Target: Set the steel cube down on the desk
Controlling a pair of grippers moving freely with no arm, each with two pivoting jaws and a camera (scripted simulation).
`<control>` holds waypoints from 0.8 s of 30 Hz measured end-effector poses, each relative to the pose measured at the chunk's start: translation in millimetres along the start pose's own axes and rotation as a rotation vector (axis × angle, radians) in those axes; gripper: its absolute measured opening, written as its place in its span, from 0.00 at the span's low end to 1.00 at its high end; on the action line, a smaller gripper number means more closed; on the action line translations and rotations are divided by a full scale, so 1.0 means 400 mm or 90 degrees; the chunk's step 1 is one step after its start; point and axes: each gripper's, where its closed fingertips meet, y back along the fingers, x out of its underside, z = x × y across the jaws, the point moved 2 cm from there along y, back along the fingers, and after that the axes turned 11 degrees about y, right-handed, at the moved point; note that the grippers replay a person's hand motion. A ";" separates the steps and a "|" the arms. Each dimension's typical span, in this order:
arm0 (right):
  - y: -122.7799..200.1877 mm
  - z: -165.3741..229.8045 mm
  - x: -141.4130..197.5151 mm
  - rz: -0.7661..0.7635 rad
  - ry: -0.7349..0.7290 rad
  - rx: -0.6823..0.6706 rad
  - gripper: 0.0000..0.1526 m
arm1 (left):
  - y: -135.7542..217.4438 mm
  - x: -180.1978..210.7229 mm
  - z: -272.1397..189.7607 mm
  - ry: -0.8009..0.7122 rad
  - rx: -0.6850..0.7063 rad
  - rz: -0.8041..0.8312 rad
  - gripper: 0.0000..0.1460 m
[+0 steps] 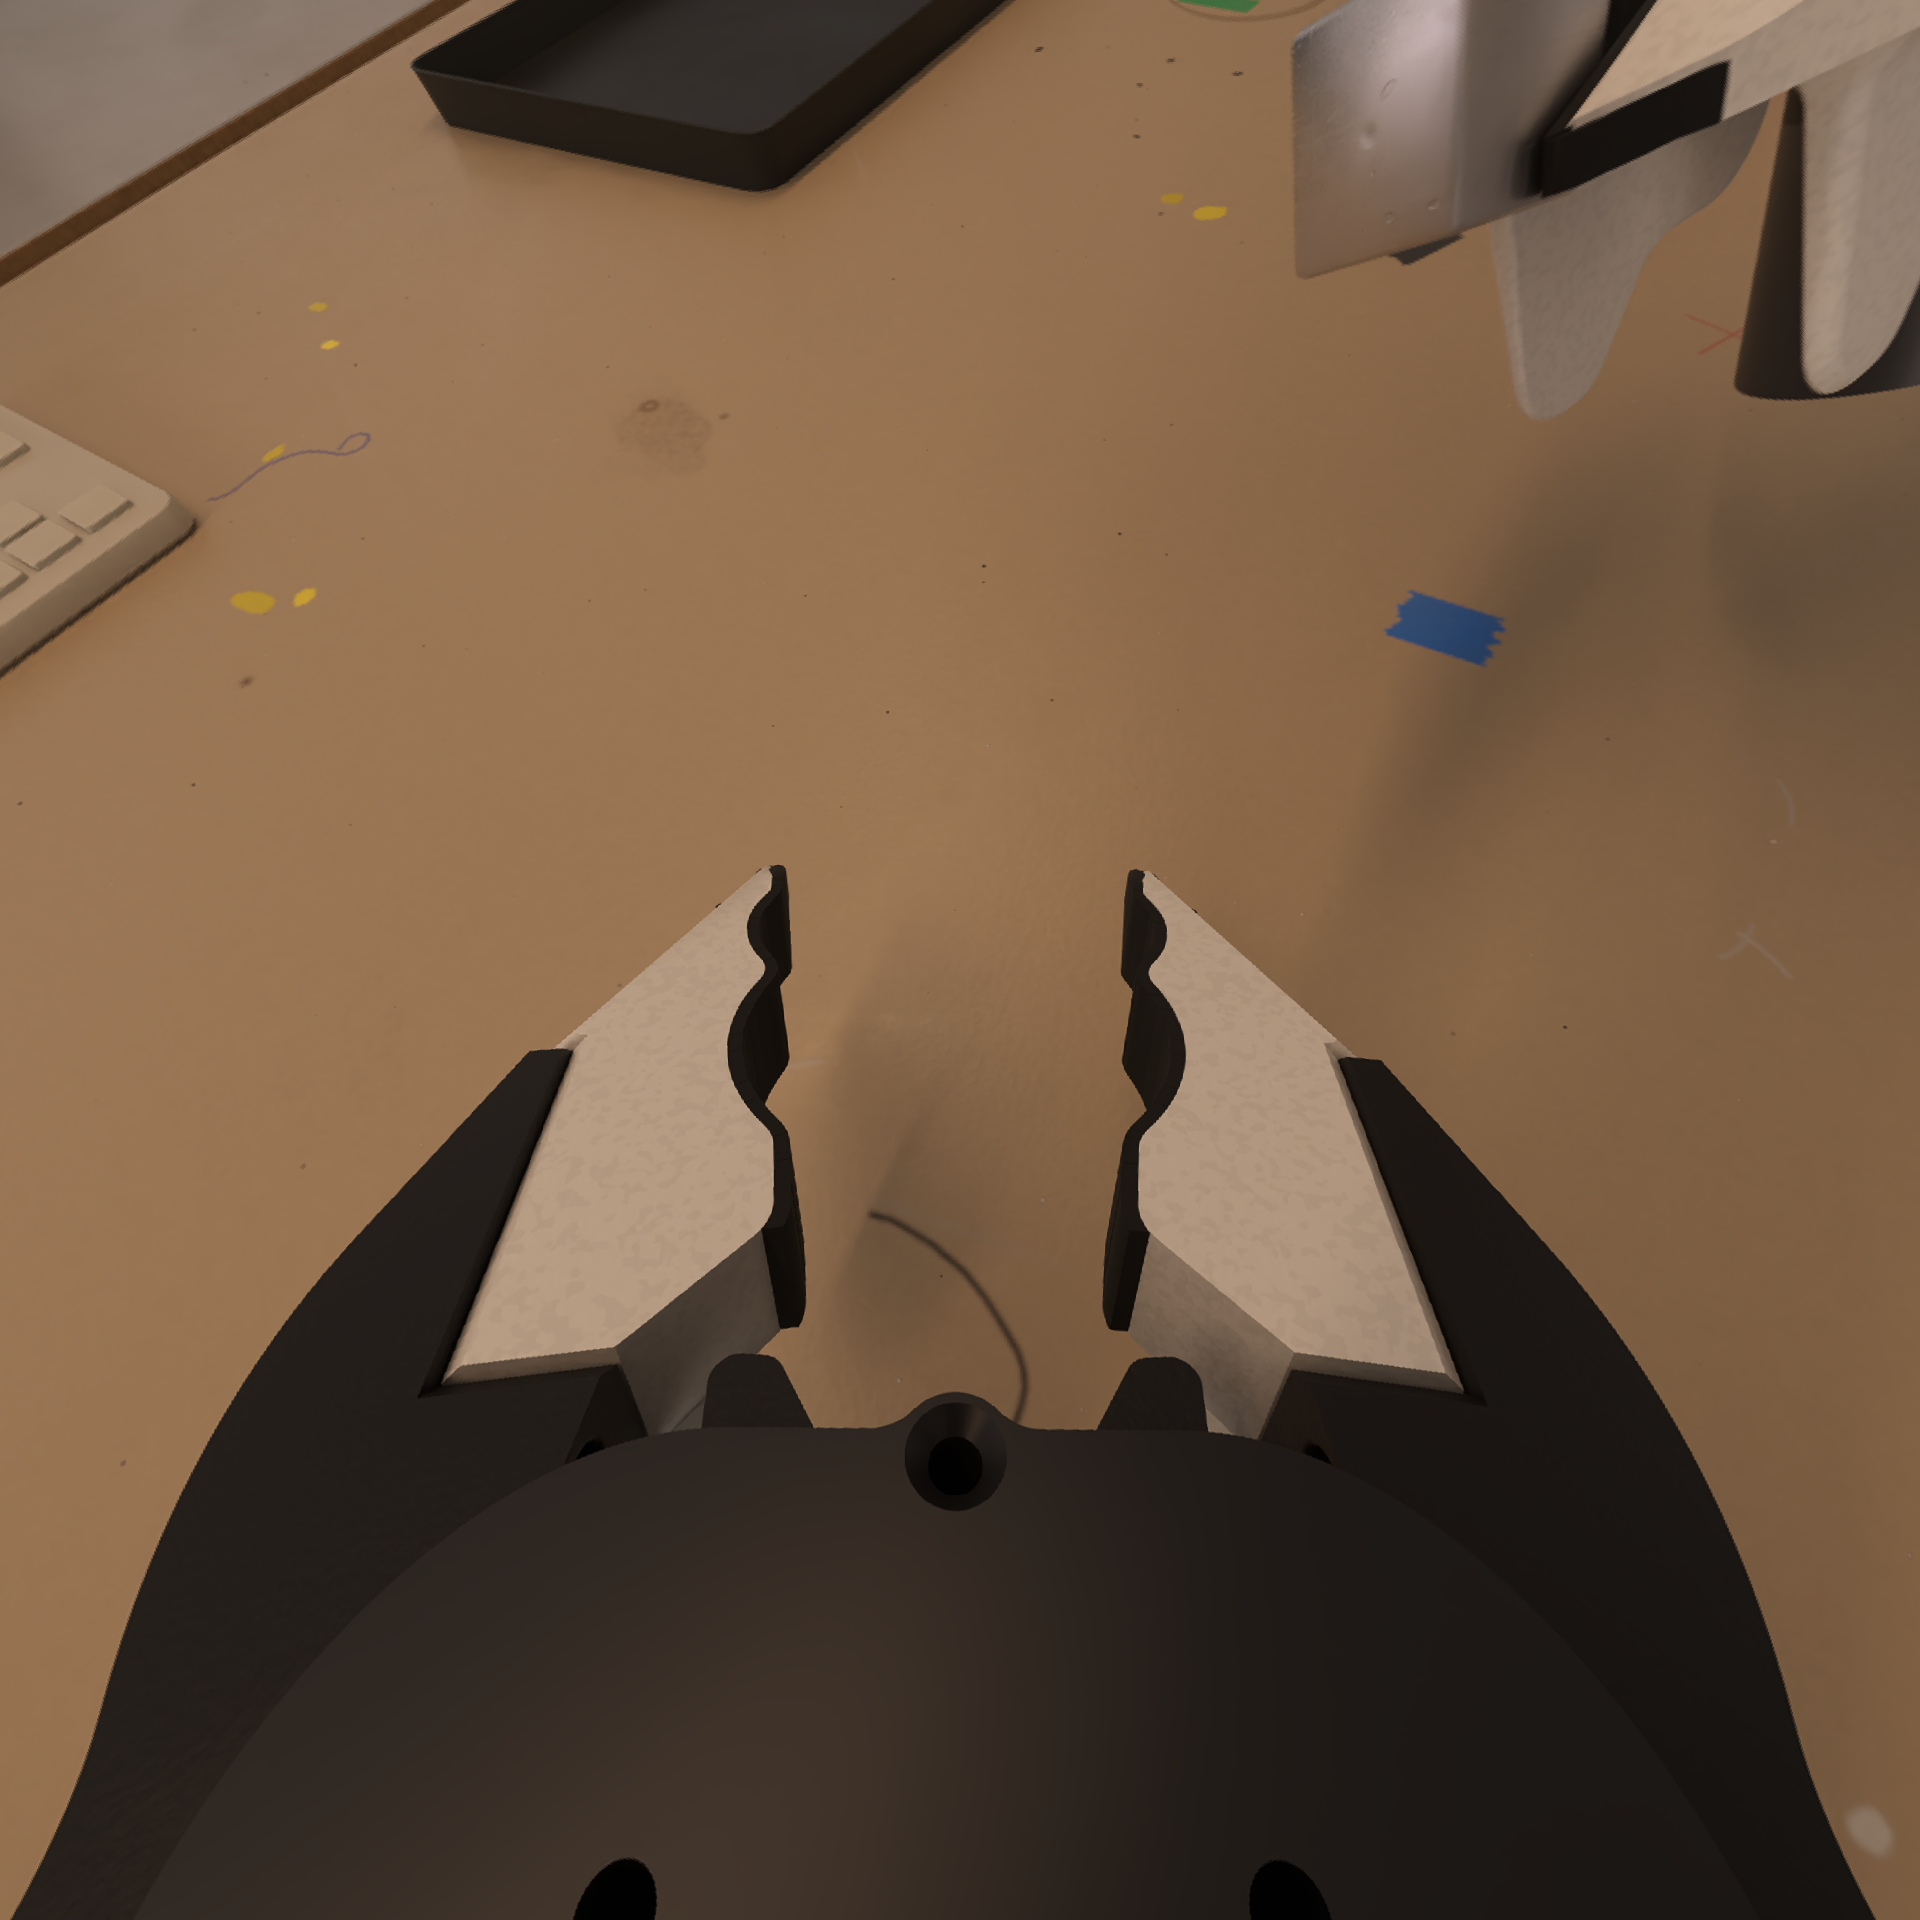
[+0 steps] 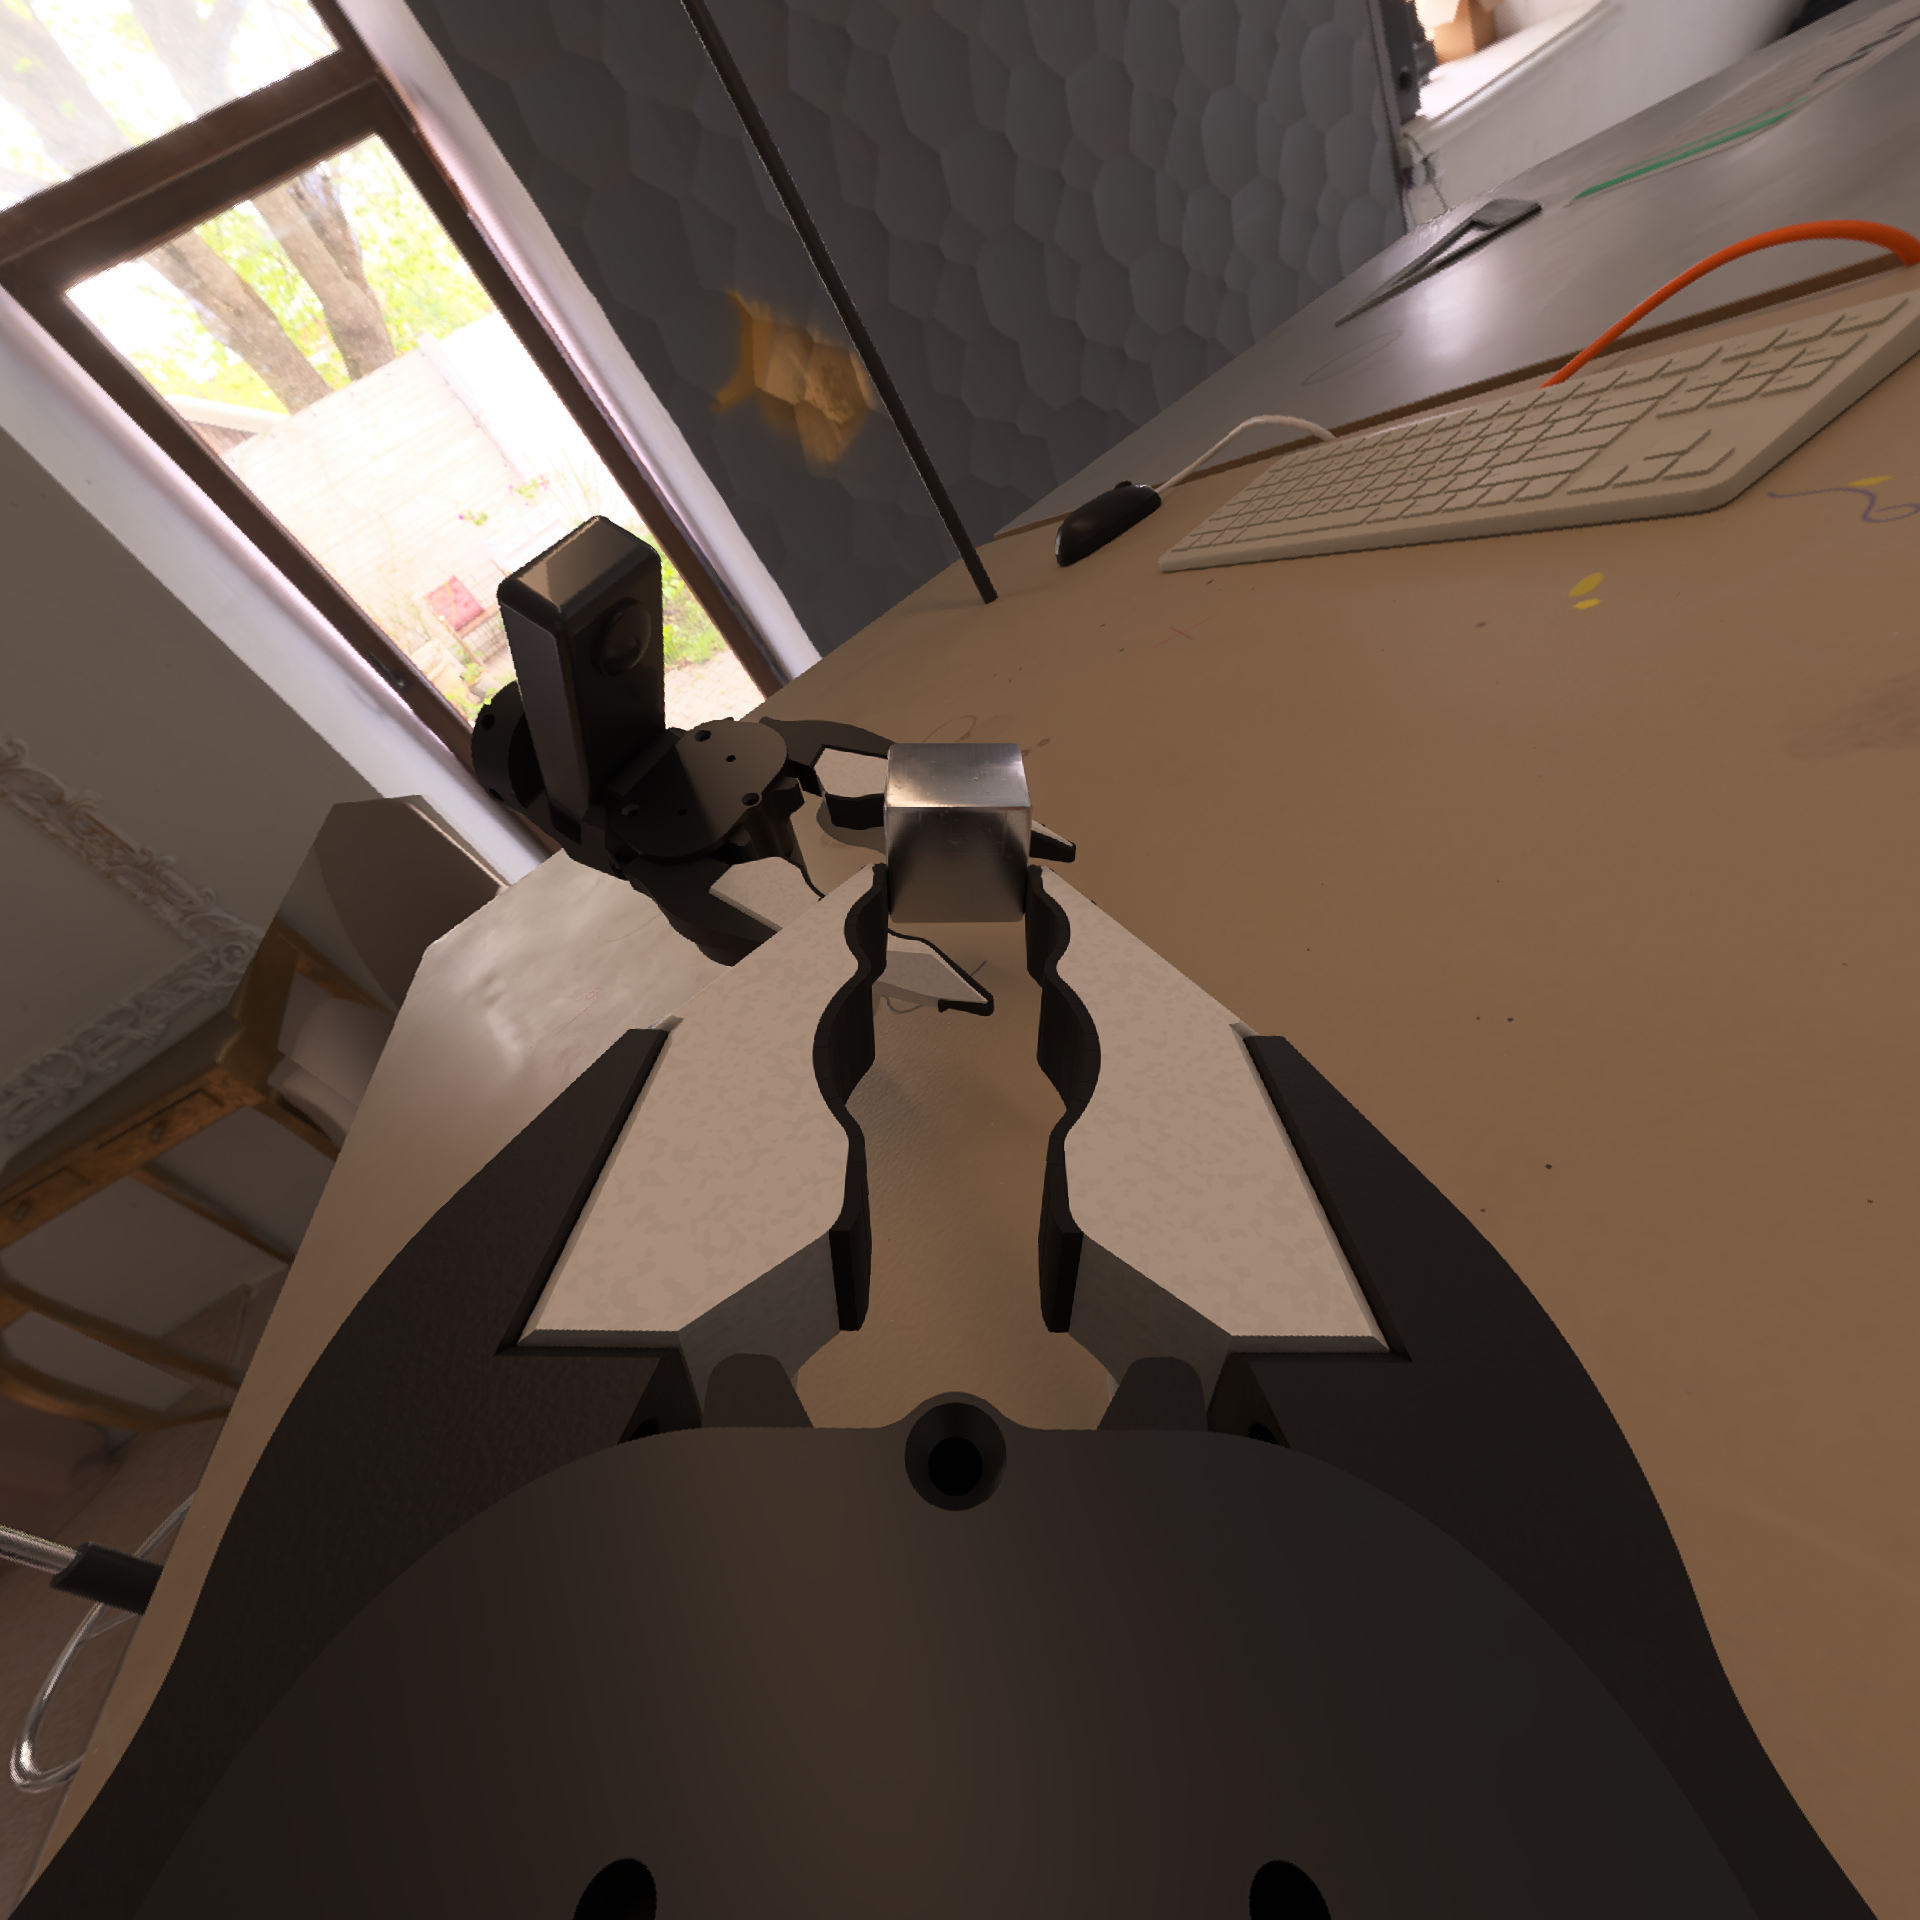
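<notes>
Your right gripper pinches the steel cube between its very fingertips, one black pad on each side face; the cube sits upright at the tips and is held up off the desk, with brown surface showing under it in the left wrist view, where the same cube hangs clamped at the top right corner; your left gripper has its fingers spread apart with nothing between them, only bare desk below; just behind its base a thin dark wire curls on the surface; ahead of it to the right lies a scrap of blue tape, and yellow paint spots dot the left side; a black tray rests at the far edge, well apart from both grippers; a pale keyboard pokes in from the left, and in the right wrist view that keyboard lies beside a black mouse, with an orange cable arching behind it.
</notes>
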 end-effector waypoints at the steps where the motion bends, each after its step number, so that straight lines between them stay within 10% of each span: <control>1: 0.001 0.002 -0.003 -0.002 0.001 0.000 0.17 | 0.000 0.000 0.002 0.000 -0.003 0.000 0.44; 17: 0.064 -0.017 -0.093 -0.057 0.018 0.025 0.17 | 0.002 0.012 0.002 0.013 -0.002 0.015 0.45; 24: 0.191 -0.065 -0.228 -0.038 0.206 0.138 0.17 | 0.004 0.011 0.003 0.018 0.000 0.012 0.44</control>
